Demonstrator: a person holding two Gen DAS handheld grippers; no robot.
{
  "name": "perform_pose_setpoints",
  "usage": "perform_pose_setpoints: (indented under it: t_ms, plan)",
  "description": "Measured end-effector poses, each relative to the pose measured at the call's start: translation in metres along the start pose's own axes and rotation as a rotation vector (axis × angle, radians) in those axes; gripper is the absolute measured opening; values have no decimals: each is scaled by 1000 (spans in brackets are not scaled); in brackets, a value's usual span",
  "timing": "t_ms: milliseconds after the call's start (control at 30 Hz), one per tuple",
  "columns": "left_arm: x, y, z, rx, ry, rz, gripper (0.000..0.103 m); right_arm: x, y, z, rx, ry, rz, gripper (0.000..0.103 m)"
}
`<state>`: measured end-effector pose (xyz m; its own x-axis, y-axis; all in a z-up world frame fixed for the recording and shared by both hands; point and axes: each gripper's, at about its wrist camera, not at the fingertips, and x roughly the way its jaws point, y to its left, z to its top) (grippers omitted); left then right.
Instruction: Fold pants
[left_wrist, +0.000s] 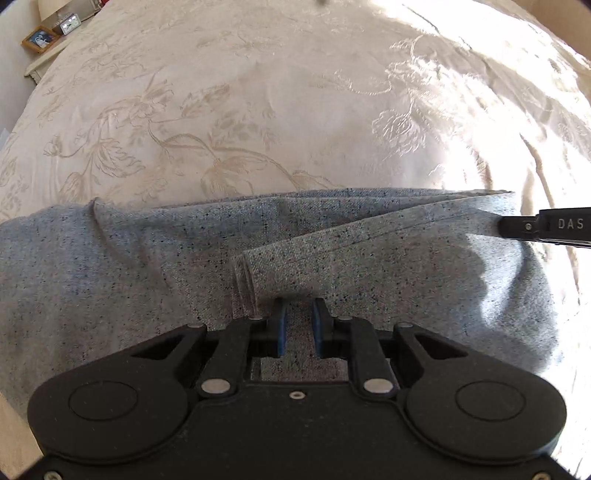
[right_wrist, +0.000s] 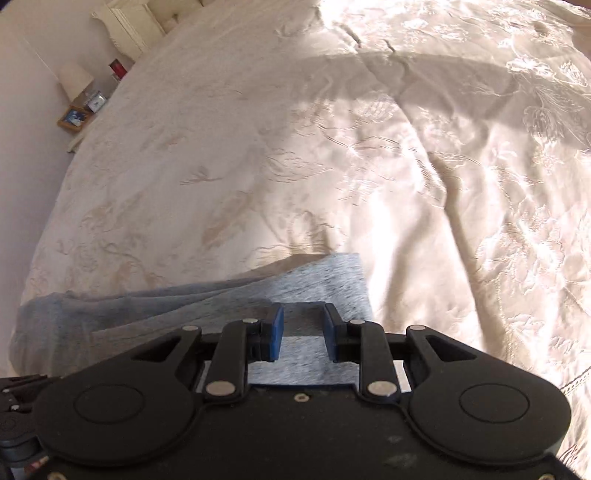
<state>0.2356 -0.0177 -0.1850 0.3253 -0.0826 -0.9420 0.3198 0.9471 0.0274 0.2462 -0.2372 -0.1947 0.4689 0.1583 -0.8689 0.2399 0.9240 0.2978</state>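
The grey pants (left_wrist: 110, 266) are spread across the near edge of the bed (left_wrist: 258, 110). The left tongs (left_wrist: 299, 314) are clamped on a folded band of the fabric. The right tongs (right_wrist: 303, 325) stand apart over the pants' right-hand end.

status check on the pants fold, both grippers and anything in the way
Left gripper pinching grey pants. Right gripper at the far end, grip unclear. Bedspread ahead unobstructed.
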Motion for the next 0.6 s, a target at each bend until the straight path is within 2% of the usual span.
perform_pose_setpoints:
  t_ms: [33, 100, 133, 167, 267, 367, 433, 600]
  plan:
    - [7, -1, 1, 0, 13, 2, 25, 7, -6, 1, -5, 15, -27, 16]
    - [15, -3, 4, 8, 23, 15, 25, 18, -19, -1, -17, 33, -75, 13]
    - [15, -5, 5, 16, 25, 22, 25, 19, -23, -1, -24, 31, -80, 14]
    - [14, -6, 5, 18, 26, 27, 24, 18, -25, -1, -28, 31, -82, 22]
    - [7, -9, 3, 11, 27, 37, 25, 0, -39, -3, 11, 32, -32, 24]
    - [3, -10, 1, 6, 30, 56, 25, -21, -61, -11, 93, 42, 28, 34]
    - [-4, -11, -2, 5, 24, 73, 25, -29, -77, -19, 137, 64, 69, 34]
    - [-12, -19, -7, 4, 19, 95, 25, -23, -95, -36, 145, 135, 155, 36]
